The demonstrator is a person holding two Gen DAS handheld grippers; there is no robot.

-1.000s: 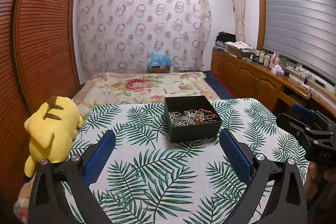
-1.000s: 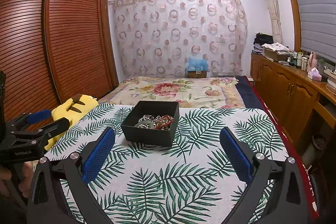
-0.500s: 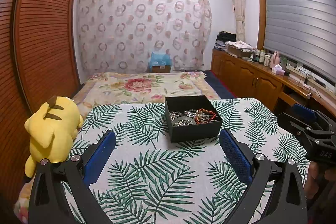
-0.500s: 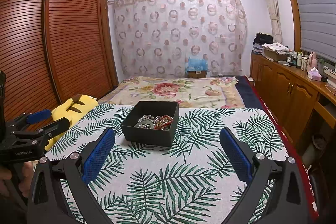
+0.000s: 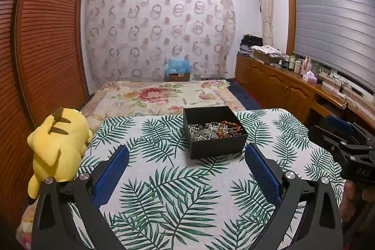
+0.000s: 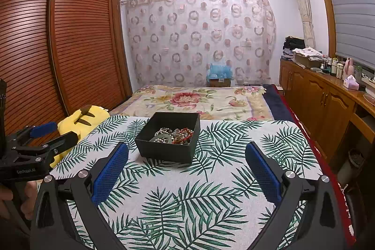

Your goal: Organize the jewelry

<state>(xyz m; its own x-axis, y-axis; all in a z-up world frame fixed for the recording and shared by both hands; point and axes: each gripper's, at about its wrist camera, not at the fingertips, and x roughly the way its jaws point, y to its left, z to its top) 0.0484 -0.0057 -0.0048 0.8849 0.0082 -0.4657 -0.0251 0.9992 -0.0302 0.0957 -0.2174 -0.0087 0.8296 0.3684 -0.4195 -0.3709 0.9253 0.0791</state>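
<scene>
A black open box (image 5: pixel 218 147) stands on the palm-leaf tablecloth (image 5: pixel 168 193); it also shows in the right wrist view (image 6: pixel 164 151). Inside lies a tangle of jewelry (image 5: pixel 214 130): pearl strands, a grey-green bangle and red beads, also seen in the right wrist view (image 6: pixel 174 135). My left gripper (image 5: pixel 187 158) is open and empty, held short of the box. My right gripper (image 6: pixel 187 156) is open and empty, also short of the box. Each gripper shows at the edge of the other's view: the right one (image 5: pixel 339 132) and the left one (image 6: pixel 46 135).
A yellow plush toy (image 5: pixel 58 147) lies at the table's left edge. Behind the table is a bed with a floral cover (image 5: pixel 161 95). A wooden wardrobe (image 6: pixel 58 50) stands on the left and a low wooden cabinet (image 6: pixel 328 104) runs along the right.
</scene>
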